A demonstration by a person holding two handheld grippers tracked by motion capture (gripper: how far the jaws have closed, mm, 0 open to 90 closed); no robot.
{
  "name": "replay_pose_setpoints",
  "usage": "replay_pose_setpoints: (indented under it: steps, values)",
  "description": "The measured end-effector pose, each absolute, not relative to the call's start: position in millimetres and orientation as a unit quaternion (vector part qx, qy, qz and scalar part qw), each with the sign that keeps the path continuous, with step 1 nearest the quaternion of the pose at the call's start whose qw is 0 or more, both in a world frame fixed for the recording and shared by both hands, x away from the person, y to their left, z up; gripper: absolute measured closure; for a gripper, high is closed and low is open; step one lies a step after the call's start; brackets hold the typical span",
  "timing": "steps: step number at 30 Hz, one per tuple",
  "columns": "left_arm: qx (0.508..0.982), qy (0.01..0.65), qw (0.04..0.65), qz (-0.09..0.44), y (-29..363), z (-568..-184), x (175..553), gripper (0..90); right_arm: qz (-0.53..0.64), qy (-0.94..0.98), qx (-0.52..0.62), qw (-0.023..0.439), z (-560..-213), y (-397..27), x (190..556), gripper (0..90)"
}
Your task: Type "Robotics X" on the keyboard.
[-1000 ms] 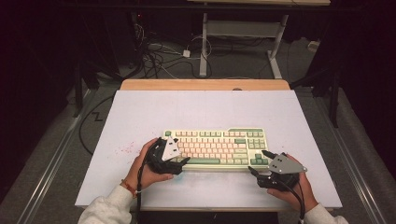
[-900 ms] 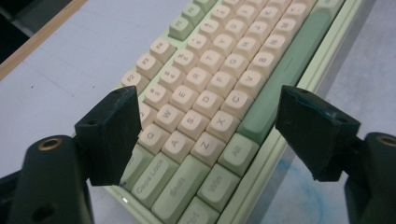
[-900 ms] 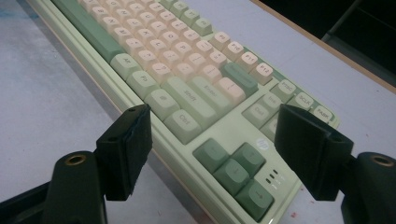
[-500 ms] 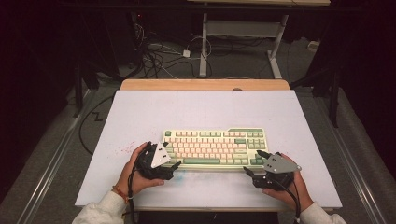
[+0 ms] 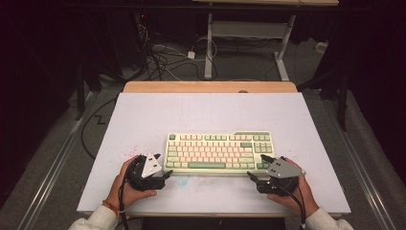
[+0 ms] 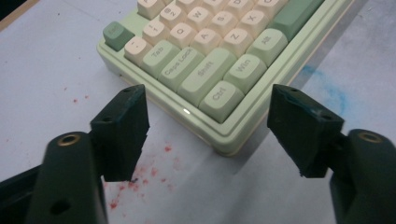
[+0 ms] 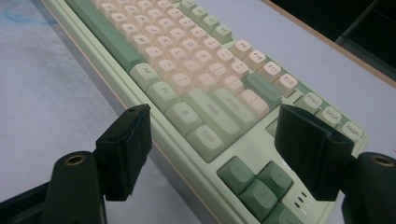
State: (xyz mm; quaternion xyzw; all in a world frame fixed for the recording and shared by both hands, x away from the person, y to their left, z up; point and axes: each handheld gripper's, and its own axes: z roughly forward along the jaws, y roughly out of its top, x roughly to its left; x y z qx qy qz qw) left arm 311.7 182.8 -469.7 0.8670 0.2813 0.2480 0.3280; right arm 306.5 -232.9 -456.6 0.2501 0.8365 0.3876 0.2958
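Approach to the keyboard (image 5: 219, 152) is judged to be the step in hand: both tools are set at its two near corners, and neither has yet taken hold. The keyboard lies flat on the white table (image 5: 143, 120), near the table's front edge and roughly midway between its left and right edges, with its long side parallel to that edge.

The left tool (image 5: 164, 175) is released; its jaws have just been closing a little, yet in the left gripper view the near left corner of the keyboard (image 6: 224, 88), by the Ctrl key, is seen between and ahead of them with nothing pressed by the pads. The right tool (image 5: 252, 178) is likewise released, its jaws held wide at the near right corner of the keyboard (image 7: 205, 116), close to the arrow keys, and no contact is seen.

For the next move, each tool would probably have to be advanced until the keyboard's edge sits between the pads, then clenched on both sides evenly, so that the board can be lifted or shifted without tilting.

Red specks (image 6: 140, 177) and a faint blue smear (image 6: 322, 84) are seen on the table by the left corner; what they are cannot be told. The far end of the keyboard is cut off in both gripper views, and its underside and feet are hidden.
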Motion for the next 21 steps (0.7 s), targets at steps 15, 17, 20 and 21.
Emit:
replay_pose_setpoints:
  steps: [15, 17, 20, 21]
  values:
    - [0.862, 0.303, 0.352, 0.201, 189, -452, 319, 87.6, 0.382, 0.844, 0.241, 0.290, -460, -226, 306, 27.8]
    - [0.863, 0.304, 0.350, 0.201, 185, -450, 322, 87.6, 0.381, 0.845, 0.239, 0.290, -460, -225, 306, 27.8]
    - [0.864, 0.303, 0.351, 0.197, 179, -447, 328, 87.6, 0.381, 0.845, 0.240, 0.288, -461, -225, 306, 27.8]
    - [0.864, 0.302, 0.353, 0.195, 177, -445, 330, 87.6, 0.380, 0.845, 0.240, 0.288, -461, -225, 306, 27.8]
